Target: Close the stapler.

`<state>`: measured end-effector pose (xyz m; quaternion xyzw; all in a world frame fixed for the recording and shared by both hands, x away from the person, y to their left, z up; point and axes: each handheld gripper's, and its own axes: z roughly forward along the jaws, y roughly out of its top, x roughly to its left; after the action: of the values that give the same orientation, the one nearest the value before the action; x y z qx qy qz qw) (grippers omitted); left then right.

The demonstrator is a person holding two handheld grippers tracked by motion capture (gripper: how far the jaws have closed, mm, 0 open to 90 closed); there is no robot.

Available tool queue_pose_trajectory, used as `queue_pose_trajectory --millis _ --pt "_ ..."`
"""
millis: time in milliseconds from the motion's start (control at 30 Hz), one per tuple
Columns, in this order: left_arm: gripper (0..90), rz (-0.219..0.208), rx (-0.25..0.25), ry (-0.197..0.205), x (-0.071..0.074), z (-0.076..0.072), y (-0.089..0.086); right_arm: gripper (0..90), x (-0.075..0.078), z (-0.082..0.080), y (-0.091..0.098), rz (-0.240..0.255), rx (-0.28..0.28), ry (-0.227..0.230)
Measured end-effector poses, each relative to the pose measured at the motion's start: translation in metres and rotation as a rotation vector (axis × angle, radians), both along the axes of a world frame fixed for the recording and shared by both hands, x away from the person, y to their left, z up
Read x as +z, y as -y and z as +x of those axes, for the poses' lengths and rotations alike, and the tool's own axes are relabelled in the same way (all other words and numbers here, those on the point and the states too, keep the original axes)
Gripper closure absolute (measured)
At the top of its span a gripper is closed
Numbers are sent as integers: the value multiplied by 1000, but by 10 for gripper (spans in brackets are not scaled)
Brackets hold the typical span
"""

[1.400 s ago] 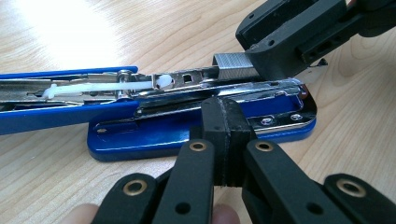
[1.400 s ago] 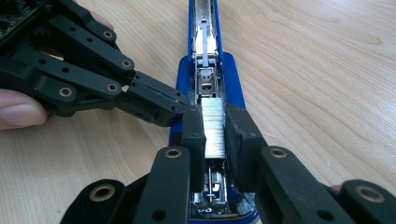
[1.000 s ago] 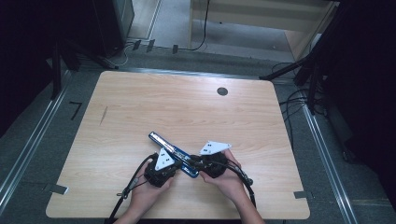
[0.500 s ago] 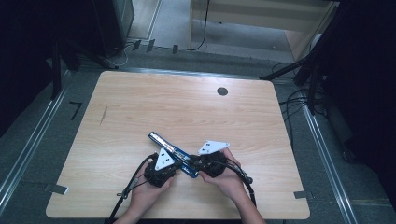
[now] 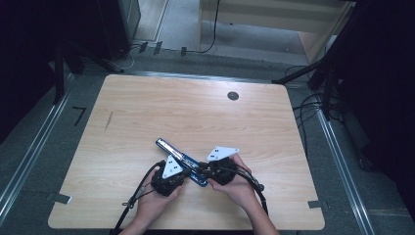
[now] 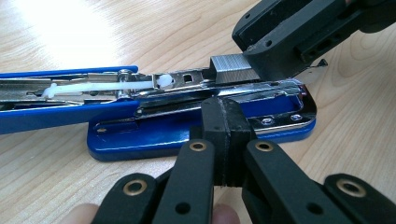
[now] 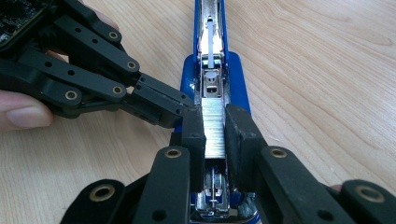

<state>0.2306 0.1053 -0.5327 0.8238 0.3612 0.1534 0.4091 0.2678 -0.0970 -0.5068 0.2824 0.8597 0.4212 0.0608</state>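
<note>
A blue stapler (image 5: pixel 182 160) lies swung open flat on the wooden table (image 5: pixel 195 112), its metal staple channel (image 6: pixel 187 84) facing up. My right gripper (image 7: pixel 215 127) is shut on a silver strip of staples (image 7: pixel 214 130) and holds it over the channel near the stapler's head. The strip (image 6: pixel 232 69) also shows in the left gripper view, under the right gripper's black jaws. My left gripper (image 6: pixel 228 122) is shut with its pads together and nothing between them. Its tip rests against the stapler's side by the blue base (image 6: pixel 187 140). A hand holds each gripper near the table's front edge.
A dark round grommet (image 5: pixel 233 96) sits in the table near its far edge. Cables (image 5: pixel 137 196) trail from the grippers over the front edge. Dark stands and wires surround the table on the floor.
</note>
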Motion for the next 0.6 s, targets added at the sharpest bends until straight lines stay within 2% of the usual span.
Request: queue_pose_trajectory --millis 600 --pt "900 -1 -1 -3 0 0 0 798 1 2 2 10 -9 -30"
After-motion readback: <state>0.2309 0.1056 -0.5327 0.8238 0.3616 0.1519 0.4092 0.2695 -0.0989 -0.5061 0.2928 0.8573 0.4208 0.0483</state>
